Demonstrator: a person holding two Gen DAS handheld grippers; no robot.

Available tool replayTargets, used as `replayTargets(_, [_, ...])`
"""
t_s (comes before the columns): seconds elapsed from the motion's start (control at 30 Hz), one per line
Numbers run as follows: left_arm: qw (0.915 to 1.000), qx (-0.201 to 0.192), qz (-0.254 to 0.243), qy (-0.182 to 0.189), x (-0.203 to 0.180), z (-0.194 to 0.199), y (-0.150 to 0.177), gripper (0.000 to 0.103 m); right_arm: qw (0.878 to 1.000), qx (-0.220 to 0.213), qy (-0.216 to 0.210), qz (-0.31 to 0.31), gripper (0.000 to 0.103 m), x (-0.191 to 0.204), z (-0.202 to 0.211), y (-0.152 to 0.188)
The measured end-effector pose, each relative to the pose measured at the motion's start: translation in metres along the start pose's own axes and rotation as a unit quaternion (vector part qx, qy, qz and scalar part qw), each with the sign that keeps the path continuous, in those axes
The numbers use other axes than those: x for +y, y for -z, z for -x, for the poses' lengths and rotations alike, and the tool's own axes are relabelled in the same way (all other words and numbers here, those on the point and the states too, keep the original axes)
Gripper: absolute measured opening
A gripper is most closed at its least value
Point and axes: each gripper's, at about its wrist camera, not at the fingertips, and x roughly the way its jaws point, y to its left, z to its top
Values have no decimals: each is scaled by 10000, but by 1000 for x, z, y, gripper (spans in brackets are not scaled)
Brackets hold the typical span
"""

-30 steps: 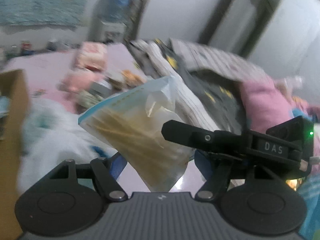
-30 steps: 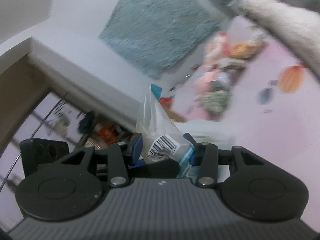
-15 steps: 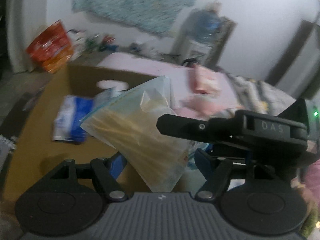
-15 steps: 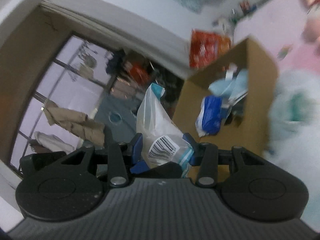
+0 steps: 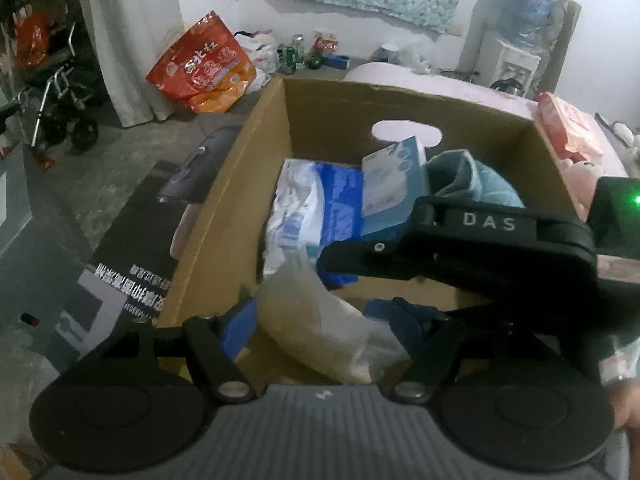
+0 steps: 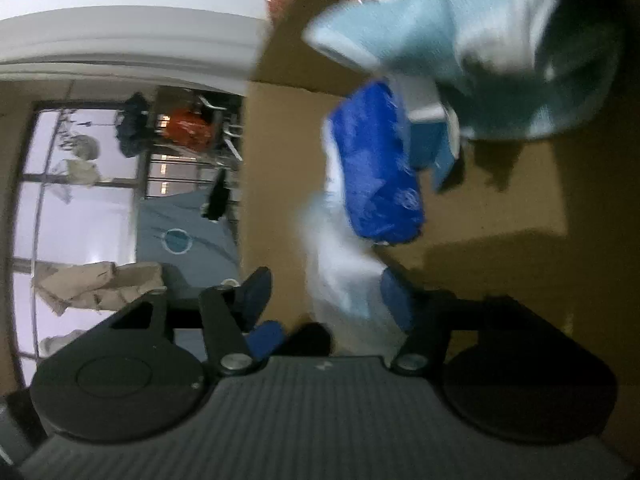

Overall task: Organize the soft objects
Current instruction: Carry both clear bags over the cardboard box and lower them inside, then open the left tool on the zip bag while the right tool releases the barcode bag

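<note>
A clear zip bag (image 5: 320, 320) with pale yellow contents lies between the spread fingers of my left gripper (image 5: 320, 320), dropping into the open cardboard box (image 5: 256, 152). The box holds a blue-and-white pack (image 5: 316, 204), a light blue tissue box (image 5: 394, 176) and teal cloth (image 5: 480, 184). My right gripper (image 6: 324, 300) is also open over the box; the blurred clear bag (image 6: 344, 276) rests against its right finger (image 6: 394, 296). The right gripper's black body (image 5: 500, 248) crosses the left wrist view.
An orange snack bag (image 5: 204, 64) leans by a white curtain on the floor left of the box. A printed black carton (image 5: 132, 256) lies beside the box. A pink bed (image 5: 440, 84) with pink packs (image 5: 568, 128) is behind. A window (image 6: 80, 200) shows at left.
Both grippers swung from the bed over to the cardboard box and opened. The clear bag, held by both before, has slipped loose and drops into the box.
</note>
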Motion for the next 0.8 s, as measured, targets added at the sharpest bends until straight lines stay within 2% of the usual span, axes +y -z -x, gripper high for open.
replayTargets(0.1, [10000,-31,86,-9,10,4,4,74,9999,84,104,94,67,0,-4,4])
replayTargets(0.23, [9997,-189,176,-25,19,15,8,74,9976,-99,411,553,66,13,6,7])
replayTargets(0.3, [9993,-296,217,-31,22,22,8,74,9960,-113,605,649,62,15,8,5])
replayTargets(0.37, [9988,-401,268,-40,27,29,9,74,9942,-45,803,707,49,11,13,4])
replayTargets(0.4, [9986,-437,292,-47,29,31,8,74,9933,0,920,703,48,9,11,5])
replayTargets(0.57, [9975,-516,475,-57,39,38,7,74,9937,33,1037,414,41,0,6,8])
replayTargets(0.8, [9961,-574,675,-41,44,42,8,74,9961,-7,858,-227,39,-8,-7,20])
